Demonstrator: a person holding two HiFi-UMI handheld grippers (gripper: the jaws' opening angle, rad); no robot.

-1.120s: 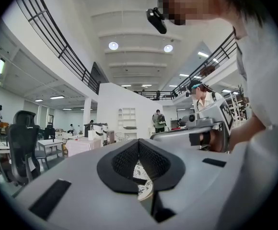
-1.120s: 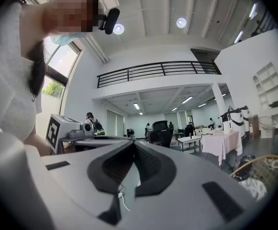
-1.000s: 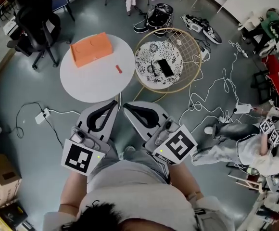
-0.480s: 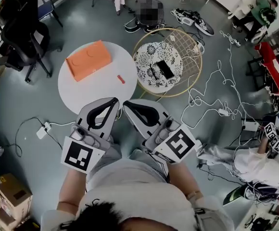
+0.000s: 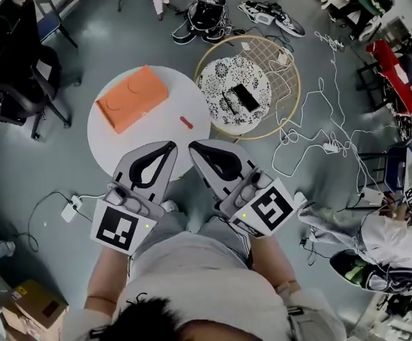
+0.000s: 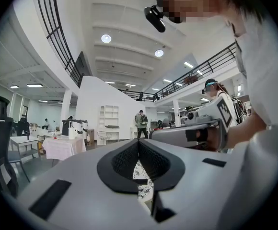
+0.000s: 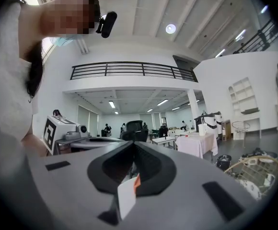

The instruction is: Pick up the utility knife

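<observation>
The utility knife (image 5: 185, 122) is a small red piece lying near the right edge of a round white table (image 5: 121, 137). Both grippers are held close to the person's body, just short of the table's near edge. My left gripper (image 5: 169, 146) is shut and holds nothing, its tip below and left of the knife. My right gripper (image 5: 194, 146) is shut too, its tip just below the knife. The left gripper view shows the left gripper (image 6: 139, 140) with jaws pressed together. In the right gripper view the right gripper (image 7: 132, 143) also has its jaws together, with a sliver of white and orange in the gap.
An orange box (image 5: 131, 98) lies on the white table. A round wire-framed table (image 5: 290, 84) to the right carries a patterned top with a black phone (image 5: 246, 98). Cables (image 5: 312, 133) trail over the floor. An office chair (image 5: 21, 77) stands at the left, and a person (image 5: 383, 233) sits at the right.
The table and the knife have come closer to both gripper tips in the head view. Both grippers stay shut, side by side.
</observation>
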